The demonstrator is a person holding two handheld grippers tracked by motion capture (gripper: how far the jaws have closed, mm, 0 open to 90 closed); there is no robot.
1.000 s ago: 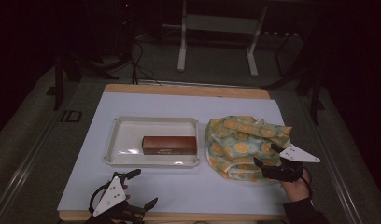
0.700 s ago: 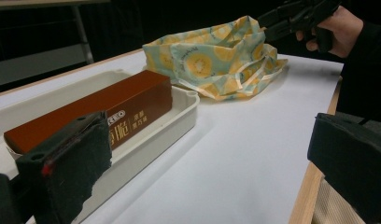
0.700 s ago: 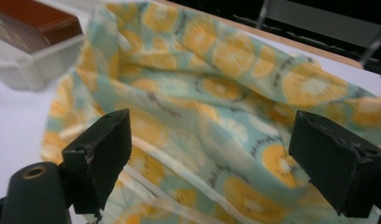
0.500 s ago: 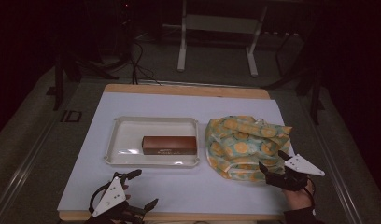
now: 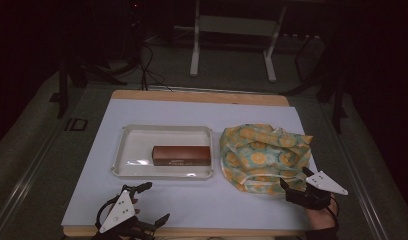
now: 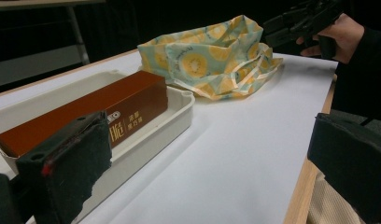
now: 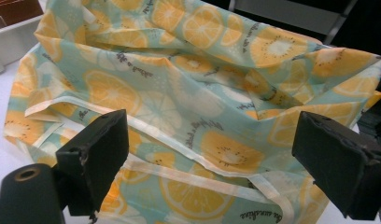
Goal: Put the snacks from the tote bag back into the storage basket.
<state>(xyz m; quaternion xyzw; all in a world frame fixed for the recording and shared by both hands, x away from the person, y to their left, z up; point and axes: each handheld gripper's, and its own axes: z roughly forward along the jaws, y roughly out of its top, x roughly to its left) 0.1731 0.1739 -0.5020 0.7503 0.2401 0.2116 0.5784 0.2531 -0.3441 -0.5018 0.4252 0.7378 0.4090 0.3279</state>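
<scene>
Beside the bag [image 5: 264,156], right claw [image 5: 295,182] withdrew (opening)

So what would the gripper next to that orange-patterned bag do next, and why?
Probably ease the right gripper forward and close on the cloth bag's pale handle strap. Its jaws stand wide open just before the strap, nothing held, while the left gripper waits open near the tray.

Dim overhead light falls on the table [image 5: 202,205], surroundings are black, and close views look grainy.
</scene>
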